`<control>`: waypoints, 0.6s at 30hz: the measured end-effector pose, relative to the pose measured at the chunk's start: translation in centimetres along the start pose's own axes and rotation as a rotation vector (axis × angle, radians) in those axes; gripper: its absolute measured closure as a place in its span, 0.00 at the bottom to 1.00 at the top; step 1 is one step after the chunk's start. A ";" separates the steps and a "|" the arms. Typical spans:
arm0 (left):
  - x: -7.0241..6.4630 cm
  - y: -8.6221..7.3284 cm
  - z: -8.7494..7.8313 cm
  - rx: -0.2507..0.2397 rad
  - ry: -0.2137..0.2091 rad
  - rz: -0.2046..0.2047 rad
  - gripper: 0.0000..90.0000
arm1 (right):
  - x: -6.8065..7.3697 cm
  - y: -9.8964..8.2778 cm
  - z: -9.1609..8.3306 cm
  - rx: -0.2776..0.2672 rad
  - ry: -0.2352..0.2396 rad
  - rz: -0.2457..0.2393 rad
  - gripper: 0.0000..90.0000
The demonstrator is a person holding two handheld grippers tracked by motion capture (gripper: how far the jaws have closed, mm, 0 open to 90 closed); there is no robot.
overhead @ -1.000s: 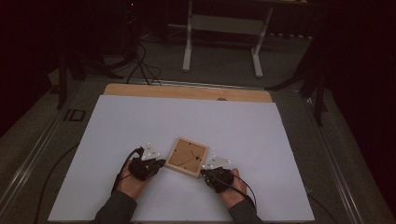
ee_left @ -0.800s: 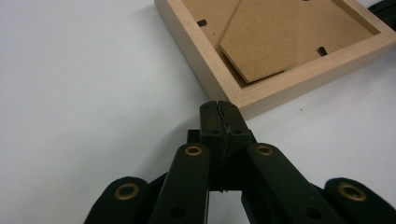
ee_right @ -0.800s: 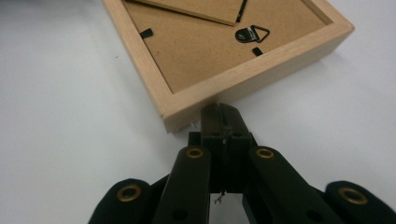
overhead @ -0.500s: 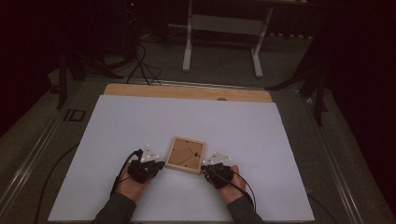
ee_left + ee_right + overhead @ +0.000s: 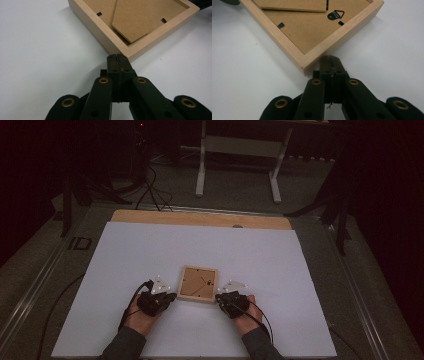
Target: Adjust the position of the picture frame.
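A small wooden picture frame (image 5: 198, 284) lies face down on the white table sheet (image 5: 150, 250), its brown backing board and stand (image 5: 147, 17) upward. A black hanger ring (image 5: 335, 14) shows on the backing. My left gripper (image 5: 170, 296) is shut with nothing held, its tip (image 5: 117, 58) at the frame's near left corner. My right gripper (image 5: 218, 297) is also shut with nothing held, its tip (image 5: 330, 60) against the frame's near right corner. A hand grips each tool from the table's front edge.
A wooden strip (image 5: 200, 218) runs along the far edge of the sheet. Beyond it stand a white stand's legs (image 5: 237, 165) and cables (image 5: 150, 190) on the dark floor. A metal rail (image 5: 360, 305) borders the table's right side.
The frame has turned a little, from a diamond-like angle to nearly square with the table. Both grippers stay at its near corners, the right one shifted slightly.
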State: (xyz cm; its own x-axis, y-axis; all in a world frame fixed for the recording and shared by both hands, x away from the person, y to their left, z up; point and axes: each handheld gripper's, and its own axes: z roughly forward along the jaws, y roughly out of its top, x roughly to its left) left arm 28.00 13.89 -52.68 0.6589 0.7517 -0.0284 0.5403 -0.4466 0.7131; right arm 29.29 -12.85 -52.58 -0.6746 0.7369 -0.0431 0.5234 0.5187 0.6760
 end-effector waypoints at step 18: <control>0.1 0.2 1.1 0.015 0.037 -0.023 1.00 | -0.9 0.7 0.8 -0.005 0.009 0.055 1.00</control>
State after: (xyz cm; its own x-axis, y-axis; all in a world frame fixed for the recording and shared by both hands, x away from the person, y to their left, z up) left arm 28.76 13.35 -53.28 0.6270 0.7788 -0.0186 0.5628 -0.4363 0.7020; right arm 30.61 -12.82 -52.66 -0.6497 0.7602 0.0009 0.5573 0.4755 0.6807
